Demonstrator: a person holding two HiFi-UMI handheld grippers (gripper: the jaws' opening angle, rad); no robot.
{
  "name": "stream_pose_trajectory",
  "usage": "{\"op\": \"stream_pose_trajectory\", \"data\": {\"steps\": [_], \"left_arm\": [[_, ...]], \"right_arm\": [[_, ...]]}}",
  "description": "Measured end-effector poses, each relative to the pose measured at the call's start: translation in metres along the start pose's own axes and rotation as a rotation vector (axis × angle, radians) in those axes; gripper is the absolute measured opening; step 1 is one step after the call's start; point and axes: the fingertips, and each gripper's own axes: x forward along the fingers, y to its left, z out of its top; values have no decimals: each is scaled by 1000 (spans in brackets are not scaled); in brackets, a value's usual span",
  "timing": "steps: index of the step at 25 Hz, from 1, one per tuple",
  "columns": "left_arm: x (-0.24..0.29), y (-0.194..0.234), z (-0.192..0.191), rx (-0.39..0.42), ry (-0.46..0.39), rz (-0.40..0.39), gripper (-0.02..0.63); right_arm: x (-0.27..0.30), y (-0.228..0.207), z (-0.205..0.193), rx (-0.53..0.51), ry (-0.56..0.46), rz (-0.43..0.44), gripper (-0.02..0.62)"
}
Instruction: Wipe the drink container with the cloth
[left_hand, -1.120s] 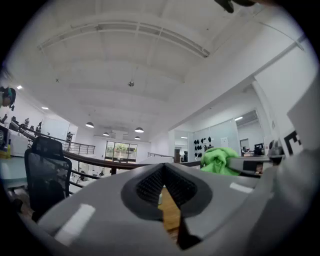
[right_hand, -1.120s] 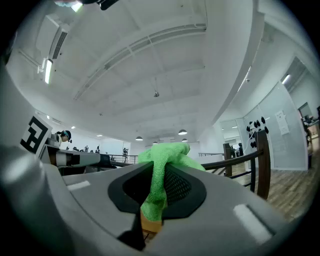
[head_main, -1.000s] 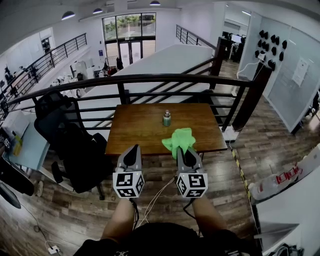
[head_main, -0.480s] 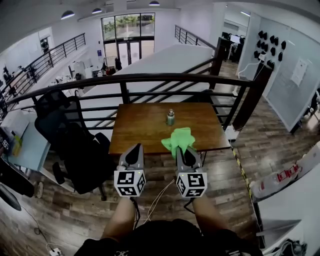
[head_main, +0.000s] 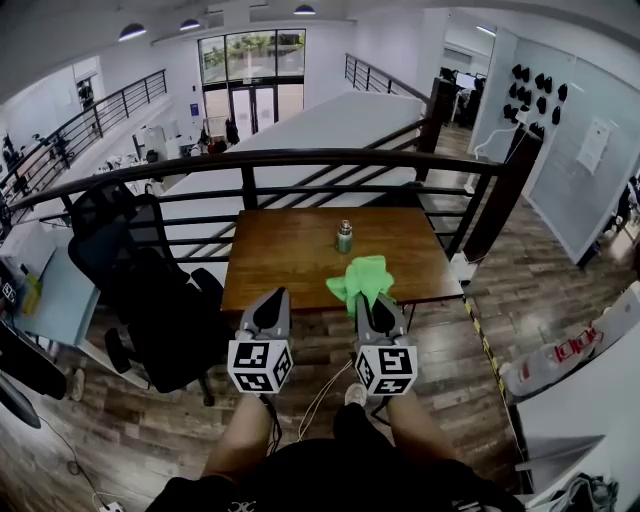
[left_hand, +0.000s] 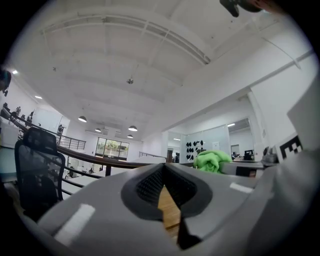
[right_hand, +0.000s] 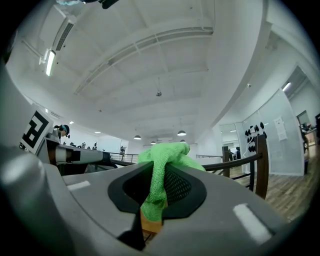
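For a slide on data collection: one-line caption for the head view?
Before wiping: right gripper shut on green cloth, left gripper shut empty, drink container upright on the wooden table ahead.

A brown wooden bench (head_main: 280, 250) is set against a black railing (head_main: 300, 158), with a black office chair (head_main: 150, 290) placed at its left. The floor (head_main: 480, 340) is laid with dark planks, and 3 ceiling lamps (head_main: 133, 31) are lit.

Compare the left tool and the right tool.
The right tool is shut on the green cloth; the left tool is shut on nothing. The cloth bunches over the right tool's tips, hiding them in the head view; the left tool's tips show bare. Both point toward the wooden table.
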Motion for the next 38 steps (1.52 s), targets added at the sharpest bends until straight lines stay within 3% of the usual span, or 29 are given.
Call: {"op": "stream_pose_trajectory", "data": {"steps": [12,33,38], "left_arm": [[78,20,-23,29,34,-17,49],[396,56,-48,31,71,1,50],[443,61,-45,30,61,11,50]], "right_arm": [[72,-37,-26,29,-2,-18,44],[340,-204,-84,51,69,44,44],[384,-221,-85,40,78,87,44]]}}
